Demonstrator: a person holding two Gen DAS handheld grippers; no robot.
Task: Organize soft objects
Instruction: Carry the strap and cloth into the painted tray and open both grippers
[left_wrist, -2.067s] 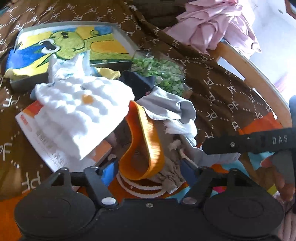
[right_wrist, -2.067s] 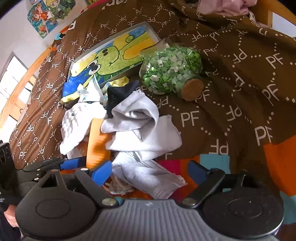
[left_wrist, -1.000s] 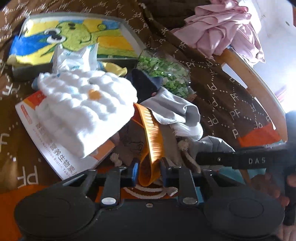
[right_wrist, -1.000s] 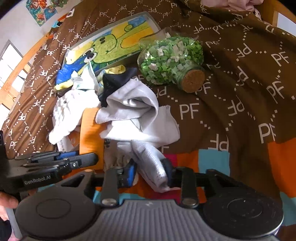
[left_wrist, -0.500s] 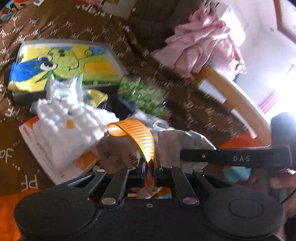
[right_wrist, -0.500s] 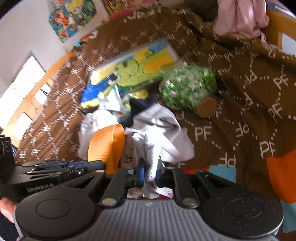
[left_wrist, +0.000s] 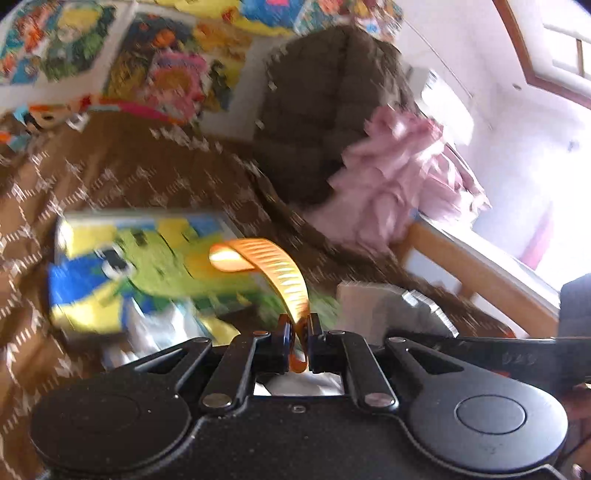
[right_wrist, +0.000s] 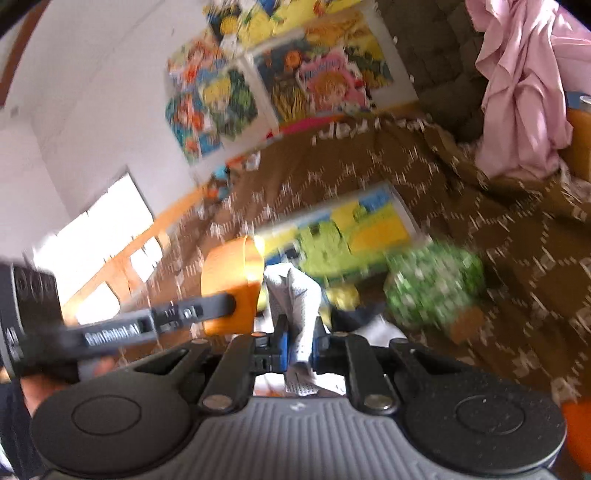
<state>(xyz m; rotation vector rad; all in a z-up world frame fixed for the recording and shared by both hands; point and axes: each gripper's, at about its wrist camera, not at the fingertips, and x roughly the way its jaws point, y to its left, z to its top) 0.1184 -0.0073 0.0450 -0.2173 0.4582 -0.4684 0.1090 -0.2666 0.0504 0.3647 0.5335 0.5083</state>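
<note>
My left gripper (left_wrist: 297, 328) is shut on one end of an orange ribbed band (left_wrist: 275, 267), which arcs up and to the left above the bed. In the right wrist view the same band (right_wrist: 229, 277) hangs at the left, pinched in the other tool's black fingers. My right gripper (right_wrist: 297, 341) is shut on a white dotted cloth (right_wrist: 293, 295) that stands up between its blue pads, with a short end hanging below them. Both pieces are lifted off the pile. Both views are motion-blurred.
A brown patterned blanket (right_wrist: 498, 229) covers the bed. On it lie a cartoon picture board (left_wrist: 140, 266) and a corked jar of green bits (right_wrist: 432, 288). A pink garment (left_wrist: 399, 177) drapes over the wooden bed rail (left_wrist: 480, 266). Posters (right_wrist: 295, 81) hang on the wall.
Both grippers have shut, the left on the orange band and the right on the white cloth. Both have risen and tipped upward, lifting the pieces off the pile.
</note>
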